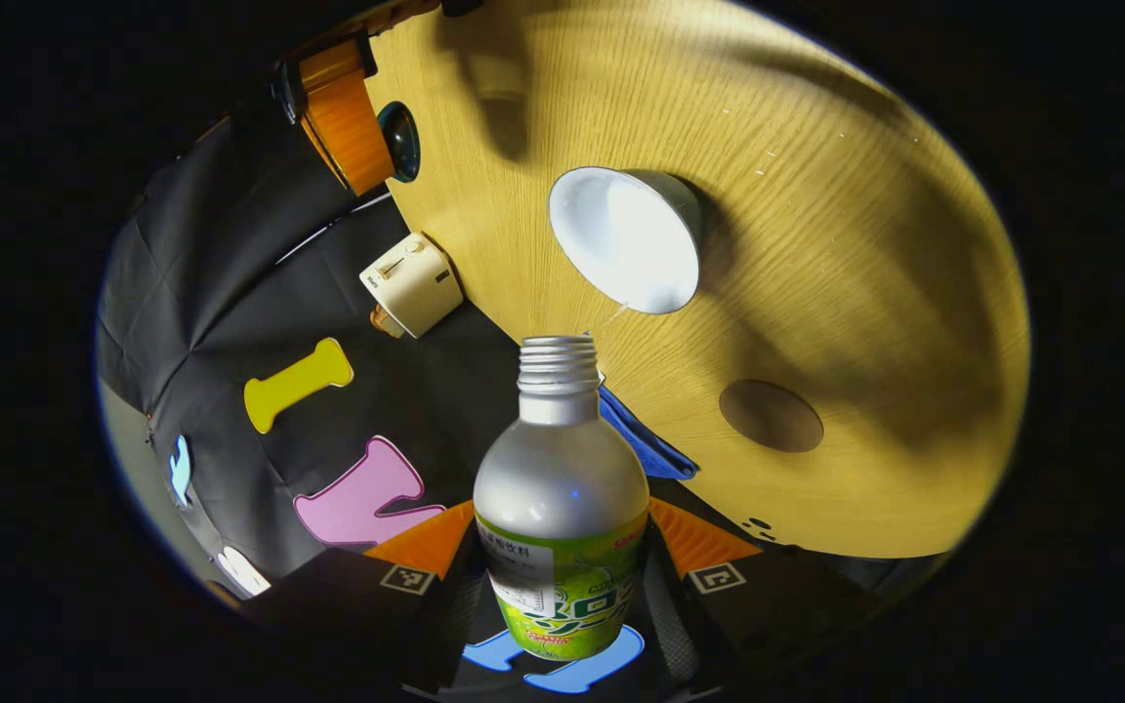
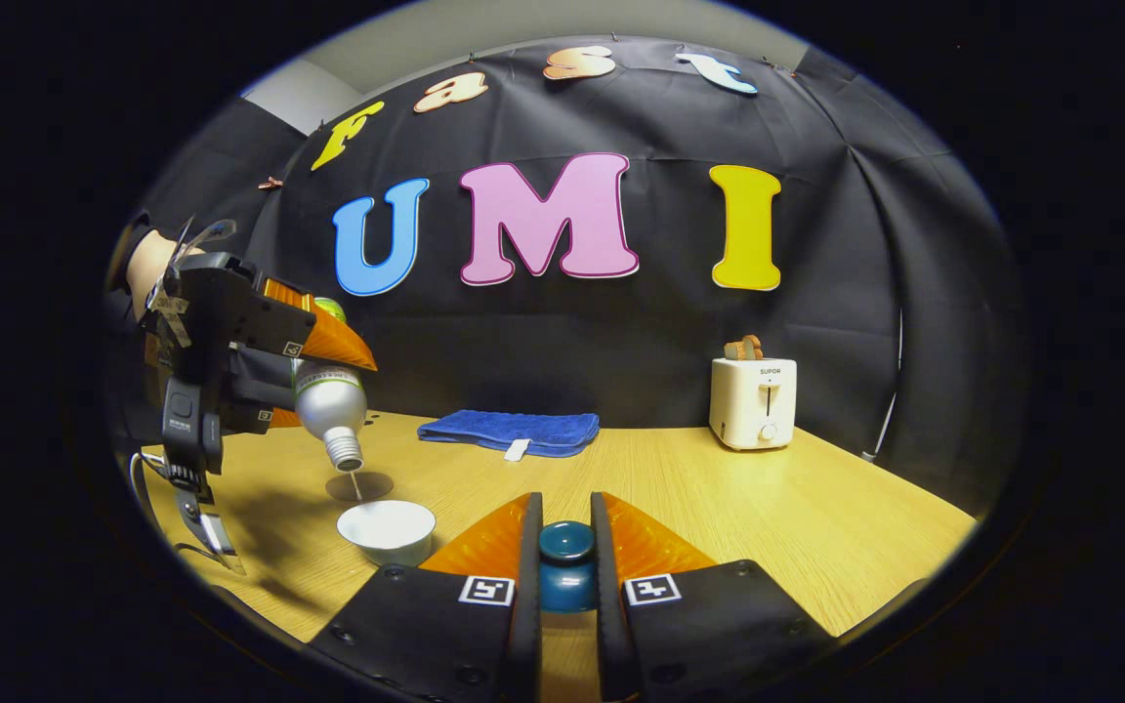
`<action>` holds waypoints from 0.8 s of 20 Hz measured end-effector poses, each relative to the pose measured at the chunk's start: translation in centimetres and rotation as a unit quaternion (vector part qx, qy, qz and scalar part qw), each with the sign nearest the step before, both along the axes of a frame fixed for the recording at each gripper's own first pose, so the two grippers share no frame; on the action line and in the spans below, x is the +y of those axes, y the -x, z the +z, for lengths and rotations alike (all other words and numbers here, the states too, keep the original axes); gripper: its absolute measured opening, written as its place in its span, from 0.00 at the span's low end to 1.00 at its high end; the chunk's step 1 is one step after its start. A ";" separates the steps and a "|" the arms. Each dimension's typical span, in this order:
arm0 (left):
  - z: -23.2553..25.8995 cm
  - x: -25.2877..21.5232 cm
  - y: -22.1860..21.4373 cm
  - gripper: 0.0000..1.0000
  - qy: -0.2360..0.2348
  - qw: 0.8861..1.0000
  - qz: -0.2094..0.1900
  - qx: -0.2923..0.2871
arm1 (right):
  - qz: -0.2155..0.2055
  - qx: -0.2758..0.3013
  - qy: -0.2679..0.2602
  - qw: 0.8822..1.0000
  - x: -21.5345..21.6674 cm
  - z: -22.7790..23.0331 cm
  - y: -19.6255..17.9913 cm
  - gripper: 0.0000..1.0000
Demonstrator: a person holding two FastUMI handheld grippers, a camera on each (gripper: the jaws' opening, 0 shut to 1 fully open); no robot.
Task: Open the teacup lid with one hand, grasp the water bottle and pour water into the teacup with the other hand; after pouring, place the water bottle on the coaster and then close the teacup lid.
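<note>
A staged recording booth: black cloth wall (image 2: 621, 332), wooden table (image 2: 719, 498), toaster (image 2: 753, 402).

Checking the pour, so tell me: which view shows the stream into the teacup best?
The right gripper view: from the side, the thin stream drops from the tilted water bottle into the teacup. The left gripper view shows a faint trickle at the cup's rim.

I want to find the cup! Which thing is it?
Look at the wooden table, at the side away from the toaster. Under the tipped water bottle sits the teacup: a small open bowl, white inside, the only dish there.
</note>
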State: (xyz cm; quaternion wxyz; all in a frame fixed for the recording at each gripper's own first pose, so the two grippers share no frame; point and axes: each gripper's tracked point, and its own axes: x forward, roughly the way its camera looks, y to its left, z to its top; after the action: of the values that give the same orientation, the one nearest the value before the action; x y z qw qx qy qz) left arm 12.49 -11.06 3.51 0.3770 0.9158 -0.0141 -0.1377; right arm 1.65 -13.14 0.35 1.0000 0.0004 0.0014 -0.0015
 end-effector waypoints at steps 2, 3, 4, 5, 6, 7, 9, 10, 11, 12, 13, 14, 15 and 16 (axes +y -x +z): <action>0.1 -0.2 0.0 0.79 0.000 1.000 -0.005 -0.002 | 0.000 0.000 0.000 1.000 0.0 0.0 0.0 0.27; 0.0 -0.2 0.0 0.79 0.001 1.000 -0.006 -0.004 | 0.000 0.000 0.000 1.000 0.0 0.0 0.0 0.27; 0.1 -0.2 0.0 0.79 0.002 1.000 -0.007 -0.005 | 0.000 0.000 0.000 1.000 0.0 0.0 0.0 0.27; 0.2 -0.3 0.0 0.79 0.004 1.000 -0.008 -0.005 | 0.000 0.000 0.000 1.000 0.0 0.0 0.0 0.27; 0.1 -0.3 0.0 0.79 0.008 1.000 -0.010 -0.006 | 0.000 0.000 0.000 1.000 0.0 0.0 0.0 0.27; 0.0 -0.3 0.0 0.79 0.013 1.000 -0.012 -0.007 | 0.000 0.000 0.000 1.000 0.0 0.0 0.0 0.27; -0.1 -0.3 0.2 0.78 0.033 0.999 -0.013 -0.009 | 0.000 0.000 0.000 1.000 0.0 0.0 0.0 0.27; 0.2 -0.6 0.4 0.79 0.052 0.998 -0.017 -0.011 | 0.000 0.000 0.000 1.000 0.0 0.0 0.0 0.27; 0.3 -0.8 0.7 0.79 0.079 0.997 -0.019 -0.010 | 0.000 0.000 0.000 1.000 0.0 0.0 0.0 0.27; 0.5 -0.7 0.7 0.78 0.114 0.993 -0.017 -0.009 | 0.000 0.000 0.000 1.000 0.0 0.0 0.0 0.27; 0.7 -0.3 0.8 0.78 0.162 0.987 -0.006 -0.010 | 0.000 0.000 0.000 1.000 0.0 0.0 0.0 0.27; 1.0 -0.1 0.9 0.78 0.227 0.974 0.003 -0.012 | 0.001 0.000 0.000 1.000 0.0 0.0 0.0 0.27; 1.3 0.0 1.0 0.78 0.285 0.958 0.008 -0.015 | 0.001 0.000 0.000 1.000 0.0 0.1 0.0 0.27; 2.2 0.3 1.4 0.78 0.350 0.936 0.016 -0.017 | 0.001 0.000 0.000 1.000 -0.1 0.0 0.0 0.27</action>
State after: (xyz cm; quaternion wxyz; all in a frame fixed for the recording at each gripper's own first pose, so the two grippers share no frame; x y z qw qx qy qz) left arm 11.14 -10.73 5.70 0.6759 0.7279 -0.0537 -0.1022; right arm 1.63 -13.19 0.39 1.0000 0.0003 0.0013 -0.0009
